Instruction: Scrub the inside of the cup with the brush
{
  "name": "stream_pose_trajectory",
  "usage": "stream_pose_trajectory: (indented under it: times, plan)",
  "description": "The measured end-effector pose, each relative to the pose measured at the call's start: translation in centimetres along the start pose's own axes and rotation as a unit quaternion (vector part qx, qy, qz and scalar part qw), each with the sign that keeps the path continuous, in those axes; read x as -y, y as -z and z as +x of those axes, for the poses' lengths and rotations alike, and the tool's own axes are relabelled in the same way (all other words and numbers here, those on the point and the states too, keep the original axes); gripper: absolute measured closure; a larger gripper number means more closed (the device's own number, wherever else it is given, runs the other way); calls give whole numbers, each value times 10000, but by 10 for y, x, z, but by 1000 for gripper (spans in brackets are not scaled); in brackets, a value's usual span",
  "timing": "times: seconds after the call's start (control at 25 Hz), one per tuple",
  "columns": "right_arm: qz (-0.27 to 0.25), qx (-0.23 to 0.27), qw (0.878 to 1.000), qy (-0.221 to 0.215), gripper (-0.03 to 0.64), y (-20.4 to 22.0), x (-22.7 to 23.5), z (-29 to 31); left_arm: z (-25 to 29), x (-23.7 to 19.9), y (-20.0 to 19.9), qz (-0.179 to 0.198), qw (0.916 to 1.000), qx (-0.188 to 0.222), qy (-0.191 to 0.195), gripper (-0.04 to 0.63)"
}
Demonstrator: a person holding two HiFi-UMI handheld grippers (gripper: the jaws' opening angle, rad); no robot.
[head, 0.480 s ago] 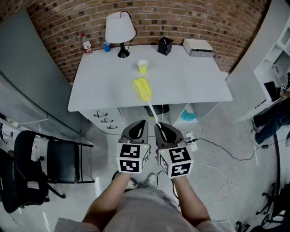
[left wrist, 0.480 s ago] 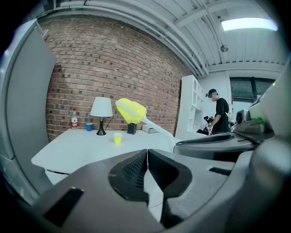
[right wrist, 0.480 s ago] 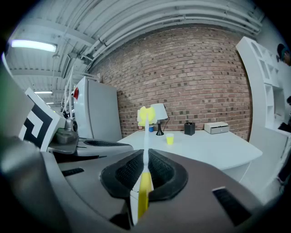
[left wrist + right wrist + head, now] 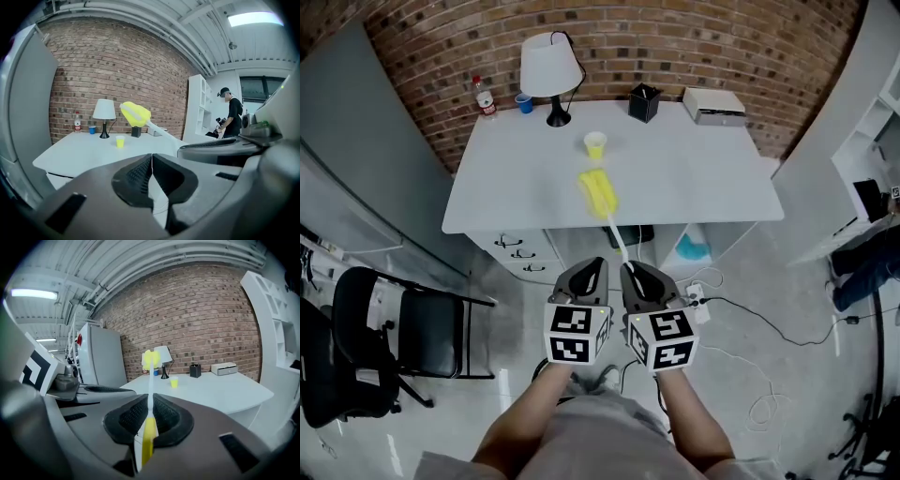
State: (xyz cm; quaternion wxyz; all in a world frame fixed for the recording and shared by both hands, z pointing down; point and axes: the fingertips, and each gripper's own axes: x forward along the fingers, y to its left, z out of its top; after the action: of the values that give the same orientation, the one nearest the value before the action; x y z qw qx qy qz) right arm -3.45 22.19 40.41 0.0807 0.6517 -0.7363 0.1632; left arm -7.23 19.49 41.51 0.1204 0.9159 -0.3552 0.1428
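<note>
Hardly shifted, the right tool (image 4: 636, 277) pinches the brush (image 4: 598, 192), left tool (image 4: 591, 272) pressed together, empty; steady the cup (image 4: 595, 143) before lowering bristles in

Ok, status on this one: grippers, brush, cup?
Right gripper shut on brush handle; left gripper shut, empty. Cup upright on table, beyond brush head, untouched. Nothing between them.

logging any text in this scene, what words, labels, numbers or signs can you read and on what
Nothing here reads as text.
Red label on the bottle: too small to read.
Patterns on the marker cubes: black-and-white squares, no letters or numbers.
Top of the white box: no print can be made out.
</note>
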Motion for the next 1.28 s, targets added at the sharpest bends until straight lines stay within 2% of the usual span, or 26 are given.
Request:
stream_pose_trajectory:
  times: [0.44, 1.04, 1.28]
  plan:
    - [39, -47, 10000, -24, 588, 0, 21, 18, 26, -2, -4, -21, 10000, -24, 0, 584]
    - [-14, -295, 9992, 273, 588, -26, 42, 129, 117, -81, -29, -66, 9992, -128, 372, 584]
    - [1, -364, 9981, 495, 588, -42, 52, 169, 153, -107, -41, -4, 9973, -148, 722, 584]
